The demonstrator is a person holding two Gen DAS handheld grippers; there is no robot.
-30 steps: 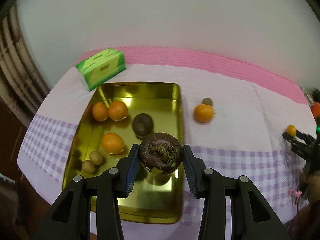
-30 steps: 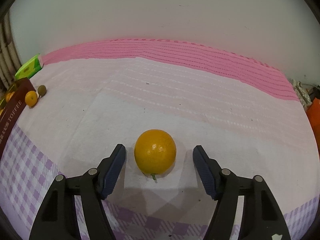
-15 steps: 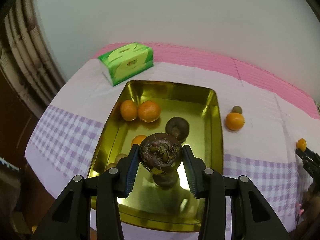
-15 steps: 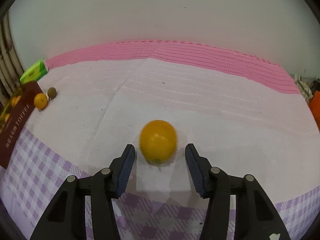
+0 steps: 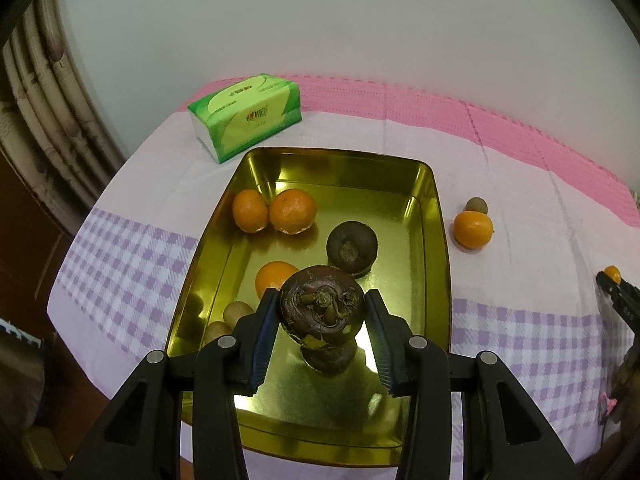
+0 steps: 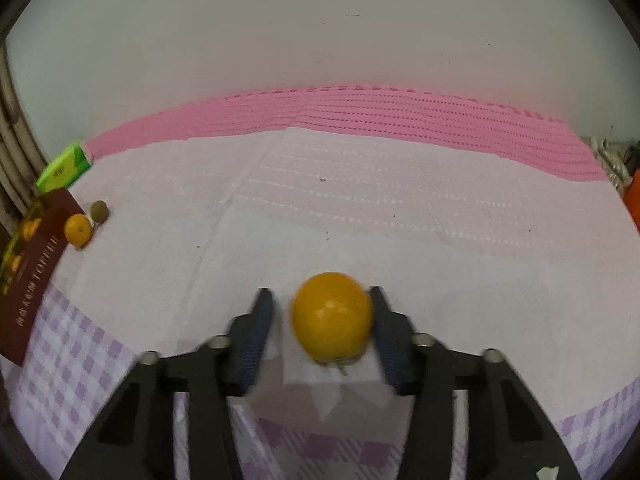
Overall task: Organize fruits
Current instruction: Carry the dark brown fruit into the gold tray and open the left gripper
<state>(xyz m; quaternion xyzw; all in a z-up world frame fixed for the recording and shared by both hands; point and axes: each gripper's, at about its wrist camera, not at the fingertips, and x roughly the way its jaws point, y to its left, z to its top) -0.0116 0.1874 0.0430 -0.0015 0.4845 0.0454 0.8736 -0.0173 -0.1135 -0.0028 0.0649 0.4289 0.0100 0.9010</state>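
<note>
- Dark purple mangosteen [image 5: 322, 306], dried calyx facing the camera, clamped between the pads of the left hand-held gripper [image 5: 322, 322] above the gold tray [image 5: 438, 240].
- Second mangosteen [image 5: 351, 246], lying in the tray just beyond the held one.
- Two oranges [image 5: 292, 211], touching side by side, farther ahead and to the left in the tray; a third orange [image 5: 272, 278] just ahead-left of the fingertips; small brown fruits [image 5: 236, 314] beside the left finger.
- Orange on the bench [image 5: 473, 229], ahead-right, outside the tray, with a small brown fruit [image 5: 477, 205] touching behind it.
- Smooth yellow-orange fruit [image 6: 331, 317], stem downward, between the fingers of the right hand-held gripper [image 6: 322, 320], against the right pad, a gap on the left.
</note>
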